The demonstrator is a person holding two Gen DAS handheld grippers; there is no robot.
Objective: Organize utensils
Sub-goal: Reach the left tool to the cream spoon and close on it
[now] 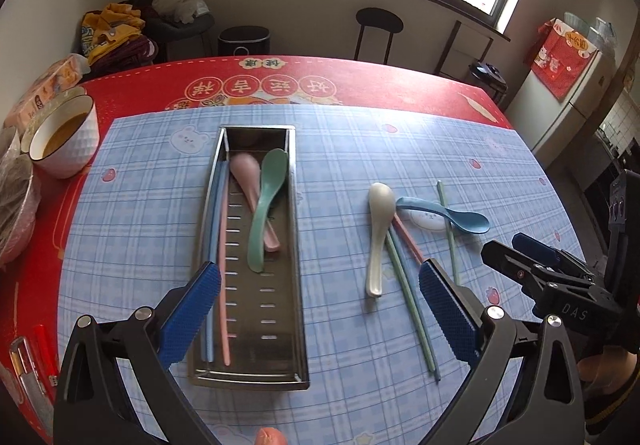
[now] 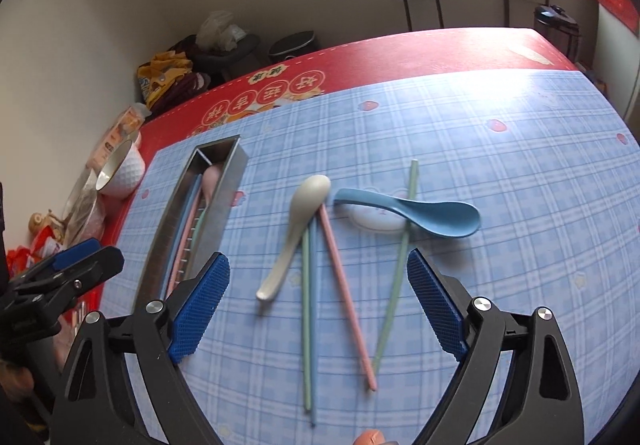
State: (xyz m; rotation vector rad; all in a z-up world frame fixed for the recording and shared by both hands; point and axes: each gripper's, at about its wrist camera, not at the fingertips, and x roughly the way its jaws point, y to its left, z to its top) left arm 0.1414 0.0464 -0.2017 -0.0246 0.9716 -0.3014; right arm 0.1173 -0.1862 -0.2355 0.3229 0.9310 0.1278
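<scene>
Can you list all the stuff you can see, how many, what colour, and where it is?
Metal tray: one, silver, on the blue checked mat.
Spoons in tray: two, pink and green, crossed.
Chopsticks in tray: two, blue and pink, along its left wall.
Loose spoons: two, white and blue, on the mat to the right of the tray.
Loose chopsticks: four, two green, blue, pink, beside those spoons.
Bowl: one, white, left of the mat.
Stool: one, black, under the window.
Left tongs: blue pads, open over the tray.
Right tongs: blue pads, open over the loose chopsticks.
</scene>
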